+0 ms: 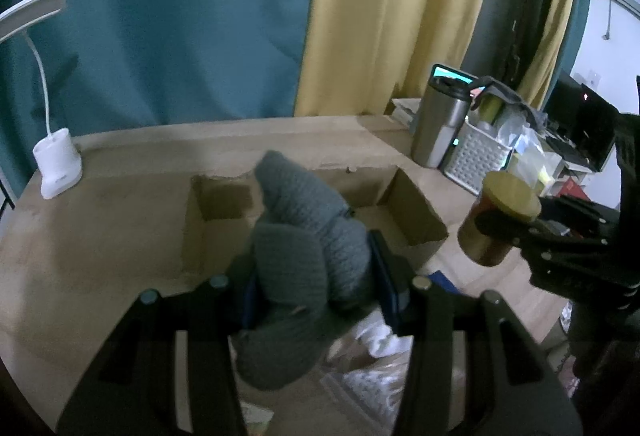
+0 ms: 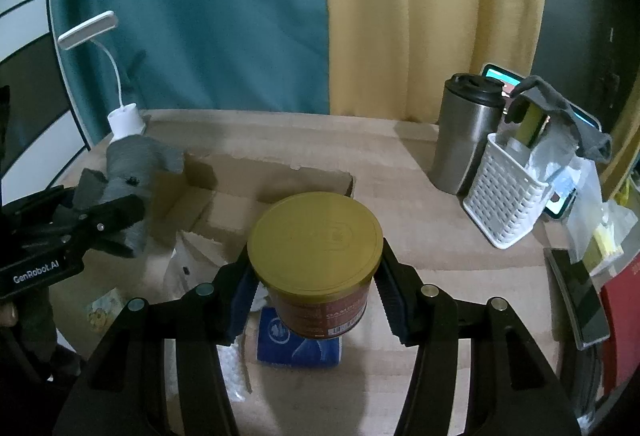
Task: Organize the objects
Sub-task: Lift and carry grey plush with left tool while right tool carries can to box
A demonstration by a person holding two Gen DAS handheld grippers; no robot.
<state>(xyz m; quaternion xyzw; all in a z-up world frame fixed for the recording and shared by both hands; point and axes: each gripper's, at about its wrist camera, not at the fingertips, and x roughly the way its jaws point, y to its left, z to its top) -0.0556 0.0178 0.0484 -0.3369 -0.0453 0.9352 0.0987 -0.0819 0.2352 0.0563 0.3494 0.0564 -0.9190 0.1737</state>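
Observation:
My left gripper (image 1: 316, 276) is shut on a grey knitted cloth (image 1: 304, 236), which bulges up and hangs down between the pads above an open cardboard box (image 1: 416, 211). My right gripper (image 2: 316, 284) is shut on a round can with a gold lid (image 2: 316, 240) and a reddish-brown label, held upright above the table. In the left wrist view the same can (image 1: 500, 220) hangs at the right in the other gripper's jaws. The right wrist view shows the cloth (image 2: 132, 171) at the left in the left gripper (image 2: 112, 220).
A white desk lamp (image 1: 58, 163) stands at the back left. A steel tumbler (image 2: 464, 131) and a white perforated basket (image 2: 508, 199) with a grey rag stand at the back right. A blue packet (image 2: 298, 344) and white wrapping lie under the can. A dark phone (image 2: 576, 300) lies at the right edge.

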